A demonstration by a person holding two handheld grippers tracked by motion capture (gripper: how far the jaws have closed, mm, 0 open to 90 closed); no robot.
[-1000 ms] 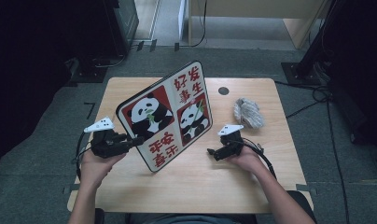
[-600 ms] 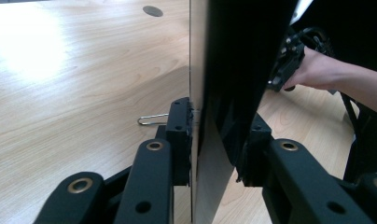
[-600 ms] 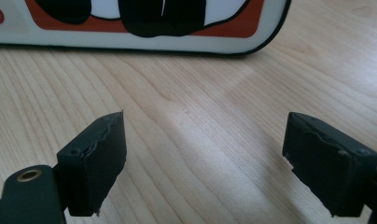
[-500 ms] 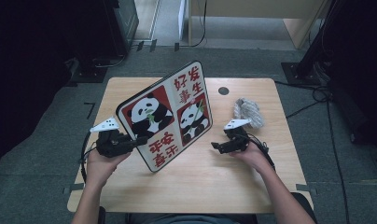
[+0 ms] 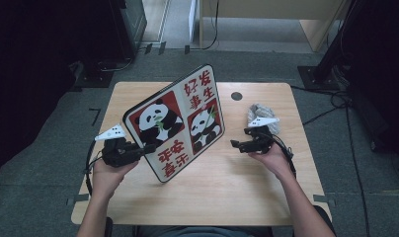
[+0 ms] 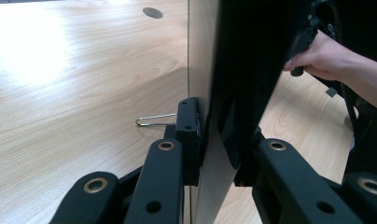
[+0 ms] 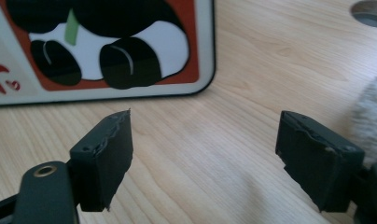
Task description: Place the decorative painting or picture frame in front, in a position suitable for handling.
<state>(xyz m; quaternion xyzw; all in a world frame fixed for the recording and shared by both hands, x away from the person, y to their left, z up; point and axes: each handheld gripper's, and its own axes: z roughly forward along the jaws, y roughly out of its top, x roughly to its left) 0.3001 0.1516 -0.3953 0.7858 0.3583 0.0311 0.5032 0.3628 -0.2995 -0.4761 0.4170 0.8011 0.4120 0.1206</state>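
Your left tool [image 5: 147, 148] pinches the stiff, flat panda board [image 5: 175, 123] at its edge. Your right tool [image 5: 235, 144] is open, just closing on nothing; grab the far edge.

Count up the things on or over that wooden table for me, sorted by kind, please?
Flat rectangular panda picture board: 1
Grey fluffy cloth bundle: 1
Black hand-held gripper: 2, left clamped on the board, right open
Thin metal wire stand leg behind the board: 1
Total: 5
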